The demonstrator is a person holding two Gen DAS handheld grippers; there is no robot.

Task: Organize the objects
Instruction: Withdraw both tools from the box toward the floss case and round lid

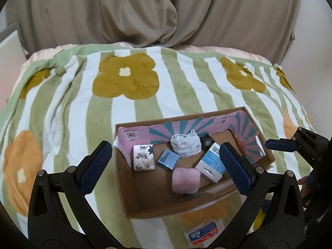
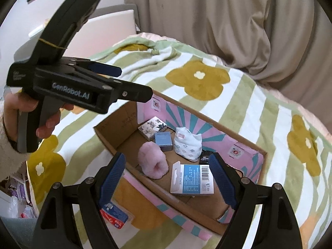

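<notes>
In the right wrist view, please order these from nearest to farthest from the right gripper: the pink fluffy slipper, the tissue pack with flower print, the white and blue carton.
Measured from the right gripper:
1. White and blue carton, lying flat between its open fingers.
2. Pink fluffy slipper, just beyond, to the left.
3. Tissue pack with flower print, in the box's far corner.

cardboard box (image 2: 116, 143) on striped blanket (image 2: 259, 112), pink slipper (image 2: 152, 164) inside

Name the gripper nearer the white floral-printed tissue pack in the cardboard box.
Left. Left gripper hovers over the tissue pack end of the box; right gripper is by the opposite end.
</notes>
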